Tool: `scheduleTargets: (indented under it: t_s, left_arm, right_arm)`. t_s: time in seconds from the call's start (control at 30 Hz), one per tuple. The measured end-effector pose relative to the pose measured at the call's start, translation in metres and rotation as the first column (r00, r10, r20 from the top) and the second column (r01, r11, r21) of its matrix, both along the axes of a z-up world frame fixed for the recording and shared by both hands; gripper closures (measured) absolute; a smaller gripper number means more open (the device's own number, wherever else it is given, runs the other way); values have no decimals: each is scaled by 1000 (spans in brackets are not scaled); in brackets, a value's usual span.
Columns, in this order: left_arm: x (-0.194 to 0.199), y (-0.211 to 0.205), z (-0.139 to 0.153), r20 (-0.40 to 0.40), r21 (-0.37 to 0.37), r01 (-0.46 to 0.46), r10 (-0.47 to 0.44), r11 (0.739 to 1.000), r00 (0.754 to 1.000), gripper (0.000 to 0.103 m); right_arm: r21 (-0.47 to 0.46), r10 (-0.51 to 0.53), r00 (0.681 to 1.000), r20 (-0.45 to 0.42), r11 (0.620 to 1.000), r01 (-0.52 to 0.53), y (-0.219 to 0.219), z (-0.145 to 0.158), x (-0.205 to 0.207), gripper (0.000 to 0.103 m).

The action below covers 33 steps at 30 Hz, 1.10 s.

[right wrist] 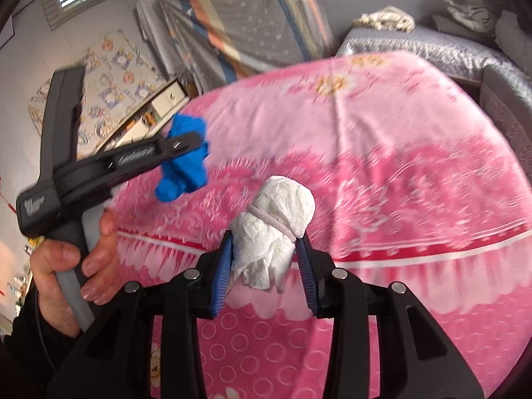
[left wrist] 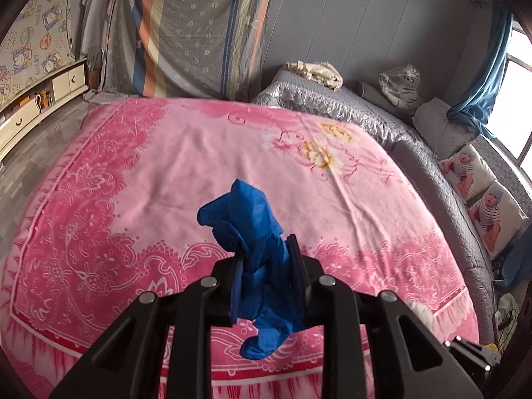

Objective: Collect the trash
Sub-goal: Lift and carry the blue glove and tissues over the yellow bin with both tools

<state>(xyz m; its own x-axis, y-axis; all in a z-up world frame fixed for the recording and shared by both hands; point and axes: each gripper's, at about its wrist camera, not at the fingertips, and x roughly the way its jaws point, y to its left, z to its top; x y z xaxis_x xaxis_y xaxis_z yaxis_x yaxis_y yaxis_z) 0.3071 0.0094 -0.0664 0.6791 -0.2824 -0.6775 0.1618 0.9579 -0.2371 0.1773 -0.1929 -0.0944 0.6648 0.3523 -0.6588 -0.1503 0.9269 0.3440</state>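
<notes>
A crumpled blue glove (left wrist: 256, 249) hangs above the pink blanket (left wrist: 186, 159), with my left gripper (left wrist: 266, 249) shut on it; its ends stick out above and below the jaws. In the right wrist view the same blue glove (right wrist: 184, 163) shows at the left, pinched in the left gripper (right wrist: 181, 146), which a hand (right wrist: 69, 266) holds by its grey handle. My right gripper (right wrist: 264, 242) is shut on a white wad of tissue (right wrist: 272, 226) bound with a pink band, lifted off the pink blanket (right wrist: 382, 173).
The pink blanket covers a bed, with a grey quilted cover (left wrist: 415, 133) along its right side. Baby-print pillows (left wrist: 482, 199) lie at the right, a plush toy (left wrist: 402, 86) at the far end. A striped sheet (left wrist: 199, 33) hangs behind, and a white drawer unit (left wrist: 43, 106) stands left.
</notes>
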Motion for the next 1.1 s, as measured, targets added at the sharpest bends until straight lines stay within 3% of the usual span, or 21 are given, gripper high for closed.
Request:
scheduleTargets:
  t_s: [0.23, 0.43, 0.6, 0.83, 1.1]
  left_arm:
    - [-39, -17, 42, 106, 10, 30, -31, 999, 994, 81]
    - [-78, -50, 77, 205, 32, 95, -99, 995, 974, 81]
    - [-115, -87, 102, 273, 36, 190, -193, 981, 942, 81]
    - [-162, -139, 117, 335, 43, 348, -341, 937, 878, 81]
    - [-202, -190, 123, 365, 61, 462, -451, 885, 815, 81]
  right_arm:
    - [13, -119, 984, 133, 993, 118, -49, 49, -36, 68]
    - [11, -217, 944, 248, 975, 222, -93, 88, -80, 68]
    - [7, -274, 910, 312, 958, 286, -119, 109, -112, 68]
    - [6, -360, 852, 379, 922, 387, -156, 127, -164, 68]
    - [28, -490, 771, 406, 850, 526, -212, 126, -231, 67]
